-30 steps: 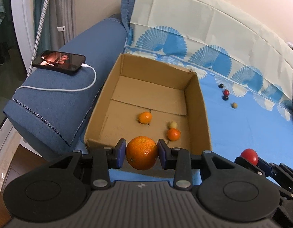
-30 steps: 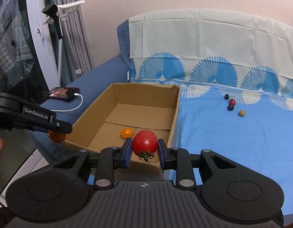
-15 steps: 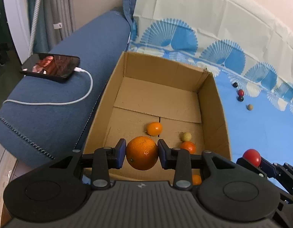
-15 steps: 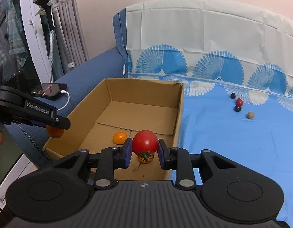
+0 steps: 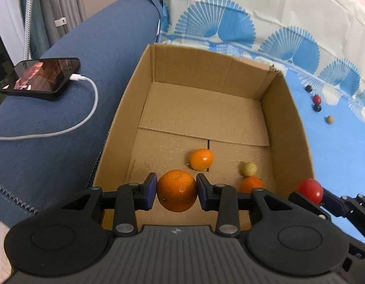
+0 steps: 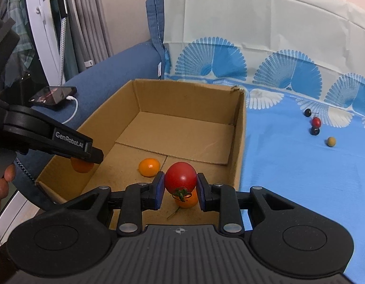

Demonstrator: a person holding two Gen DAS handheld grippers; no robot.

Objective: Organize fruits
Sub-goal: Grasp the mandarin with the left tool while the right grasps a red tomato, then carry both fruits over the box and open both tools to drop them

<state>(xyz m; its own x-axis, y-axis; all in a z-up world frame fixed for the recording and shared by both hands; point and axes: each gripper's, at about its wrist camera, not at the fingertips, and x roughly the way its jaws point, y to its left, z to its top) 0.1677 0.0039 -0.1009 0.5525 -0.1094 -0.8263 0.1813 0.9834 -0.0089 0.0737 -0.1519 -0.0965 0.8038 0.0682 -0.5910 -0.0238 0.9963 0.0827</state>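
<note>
My left gripper [image 5: 177, 191] is shut on a large orange [image 5: 176, 185] and holds it over the near end of an open cardboard box [image 5: 291, 118]. My right gripper [image 6: 180, 190] is shut on a red tomato [image 6: 180, 176] and holds it over the box [image 6: 240, 127] near its right wall. Inside the box lie a small orange [image 5: 201, 158], a pale yellow fruit [image 5: 248, 168] and another small orange [image 5: 251, 184]. The tomato also shows in the left wrist view [image 5: 310, 190]. The left gripper shows in the right wrist view [image 6: 88, 158].
A phone [image 5: 43, 77] on a white cable lies on the blue sofa arm [image 5: 64, 123] left of the box. Several small fruits, red [image 6: 316, 122], dark [image 6: 315, 131] and tan [image 6: 331, 141], lie on the blue sheet at the far right.
Both grippers have moved forward from in front of the box to over its near end, each still holding its fruit.
</note>
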